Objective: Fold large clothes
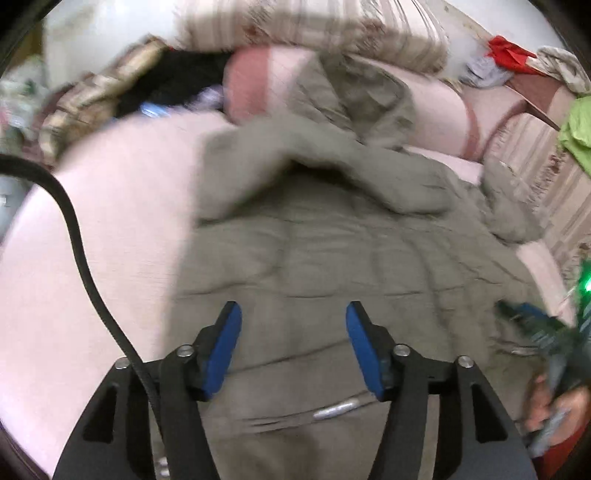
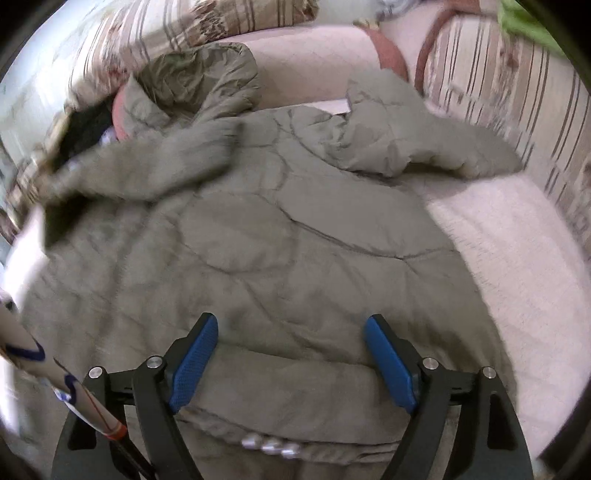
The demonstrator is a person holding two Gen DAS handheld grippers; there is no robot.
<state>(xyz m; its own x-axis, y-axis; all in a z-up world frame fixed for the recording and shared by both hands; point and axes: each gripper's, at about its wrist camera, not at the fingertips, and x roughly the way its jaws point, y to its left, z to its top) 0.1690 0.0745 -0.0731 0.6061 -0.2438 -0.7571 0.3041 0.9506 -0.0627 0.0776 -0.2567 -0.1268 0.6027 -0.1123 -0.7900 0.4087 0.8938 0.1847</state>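
with the big green coat lying spread out on the pink bed, both the left gripper and the right gripper are wide apart and holding nothing, so each should pinch the bottom edge tight before lifting it together.

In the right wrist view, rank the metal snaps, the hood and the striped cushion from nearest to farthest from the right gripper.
From the right gripper:
1. Metal snaps, on the jacket hem just below it.
2. Hood, far upper left.
3. Striped cushion, behind the hood, top left.
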